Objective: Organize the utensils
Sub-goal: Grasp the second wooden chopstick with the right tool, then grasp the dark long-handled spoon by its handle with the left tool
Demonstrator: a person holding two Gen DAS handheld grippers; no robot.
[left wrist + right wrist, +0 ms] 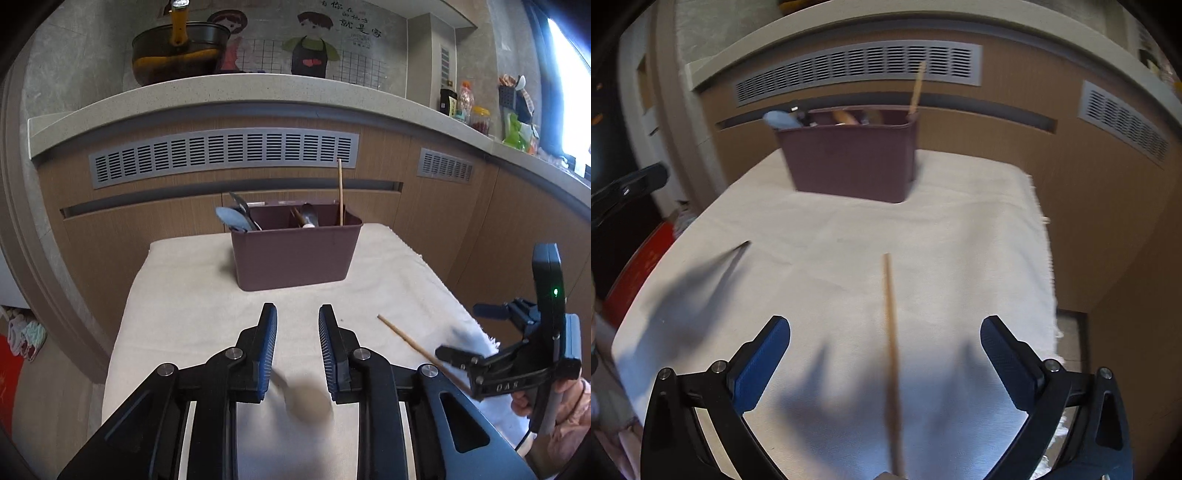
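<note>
A loose chopstick (891,350) is seen lying flat on the cream cloth (820,229), pointing toward the maroon caddy (849,162), which stands well apart from it at the far end of the table. The stick is straddled by the right gripper (884,325), whose jaws are spread wide with neither pad touching the wood. To the left, the left gripper (297,314) is held with its jaws drawn close but not meeting; a pale rounded thing (308,404) is blurred low between them (possibly a spoon bowl), and it cannot be told whether it is pinched. An upright chopstick (340,192) is already lodged in the caddy's right end, and blue spoons (232,219) are propped at its left.

The thin stick could be rolled aside or pressed into the soft cloth if the pads are closed off-centre, and fabric could be caught with it. Held near one end, it could swing and knock the upright chopstick on entry.

Open cloth is left between grippers and caddy. The frayed right edge lies near the right gripper, and the caddy is backed closely by the cabinet (424,221).
</note>
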